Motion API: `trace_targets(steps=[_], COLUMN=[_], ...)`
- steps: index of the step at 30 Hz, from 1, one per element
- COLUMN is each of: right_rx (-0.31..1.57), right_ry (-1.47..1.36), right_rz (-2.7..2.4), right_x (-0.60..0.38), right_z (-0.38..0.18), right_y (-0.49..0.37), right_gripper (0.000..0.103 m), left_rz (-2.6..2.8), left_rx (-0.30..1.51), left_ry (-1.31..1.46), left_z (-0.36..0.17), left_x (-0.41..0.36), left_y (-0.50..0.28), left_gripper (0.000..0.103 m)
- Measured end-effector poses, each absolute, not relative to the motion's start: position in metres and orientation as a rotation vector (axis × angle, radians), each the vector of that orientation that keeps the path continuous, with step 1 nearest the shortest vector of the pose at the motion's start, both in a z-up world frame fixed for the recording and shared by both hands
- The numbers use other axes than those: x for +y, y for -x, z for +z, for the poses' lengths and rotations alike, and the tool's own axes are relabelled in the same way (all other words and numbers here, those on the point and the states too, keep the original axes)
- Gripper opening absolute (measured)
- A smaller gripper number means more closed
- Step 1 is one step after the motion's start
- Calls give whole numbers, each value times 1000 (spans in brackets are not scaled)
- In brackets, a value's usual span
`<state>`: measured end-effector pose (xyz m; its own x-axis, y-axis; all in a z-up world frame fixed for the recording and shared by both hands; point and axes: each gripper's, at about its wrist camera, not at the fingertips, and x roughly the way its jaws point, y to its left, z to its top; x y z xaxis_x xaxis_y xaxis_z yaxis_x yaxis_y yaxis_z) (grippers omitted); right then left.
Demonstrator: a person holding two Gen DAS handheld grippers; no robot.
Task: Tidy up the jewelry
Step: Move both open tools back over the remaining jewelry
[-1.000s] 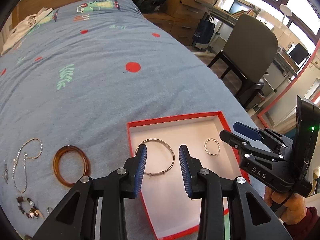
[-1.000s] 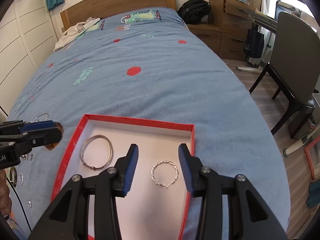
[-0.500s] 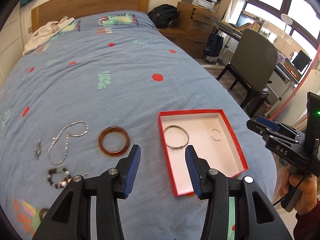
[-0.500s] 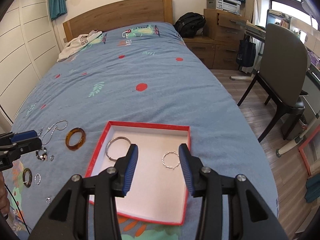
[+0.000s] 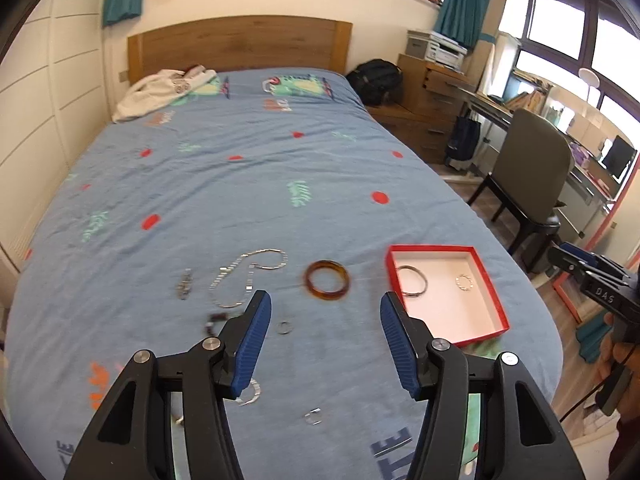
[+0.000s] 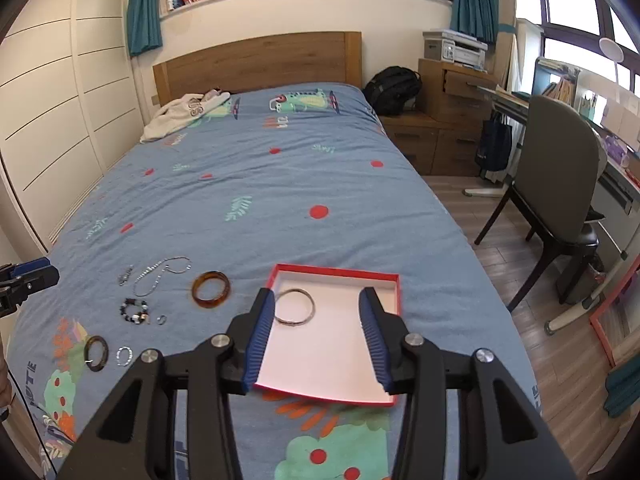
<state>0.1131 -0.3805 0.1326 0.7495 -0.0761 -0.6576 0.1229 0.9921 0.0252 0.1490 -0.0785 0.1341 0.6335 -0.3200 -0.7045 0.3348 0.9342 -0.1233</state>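
red-walled box (image 6: 394, 280) lies flat on the blue bed (image 6: 280, 184), its long axis running away from you toward the headboard, a little skewed. inside it a thin silver bangle (image 6: 295, 306) lies flat near the far left corner, and in the left view a small twisted ring (image 5: 464, 282) sits to its right, apart from it. your right gripper (image 6: 316, 338) hangs above the box's near half, jaws spread with nothing between them; the bangle shows just beyond the left pad. your left gripper (image 5: 325, 338) hovers over the bare bedspread left of the box, its jaws having just been opening wider, spread and empty. beyond them the amber bangle (image 5: 327, 280) lies flat, just left of the box, with a silver chain (image 5: 244, 276) further left, strung roughly away from you. a beaded bracelet (image 6: 135, 311), a dark ring (image 6: 96, 353) and a few small rings lie nearer you on the bed, all outside the box.
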Motion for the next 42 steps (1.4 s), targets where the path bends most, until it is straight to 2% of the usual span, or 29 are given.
trace_targets(steps=[11, 24, 31, 42], right_rx=[638, 597, 606, 659], right_ry=[-29, 10, 4, 4], right_rz=[-41, 25, 53, 104], right_x=[-312, -249, -234, -225], right_z=[172, 189, 176, 130], right_y=[-72, -44, -47, -74], right_gripper=[46, 46, 46, 46], left_rz=[-258, -150, -114, -77], left_rx=[726, 690, 693, 774], left_ry=[-6, 33, 48, 95], left_z=[156, 153, 145, 100], left_x=[15, 92, 110, 118], left_y=[-91, -52, -46, -69], left_gripper=[57, 57, 57, 57])
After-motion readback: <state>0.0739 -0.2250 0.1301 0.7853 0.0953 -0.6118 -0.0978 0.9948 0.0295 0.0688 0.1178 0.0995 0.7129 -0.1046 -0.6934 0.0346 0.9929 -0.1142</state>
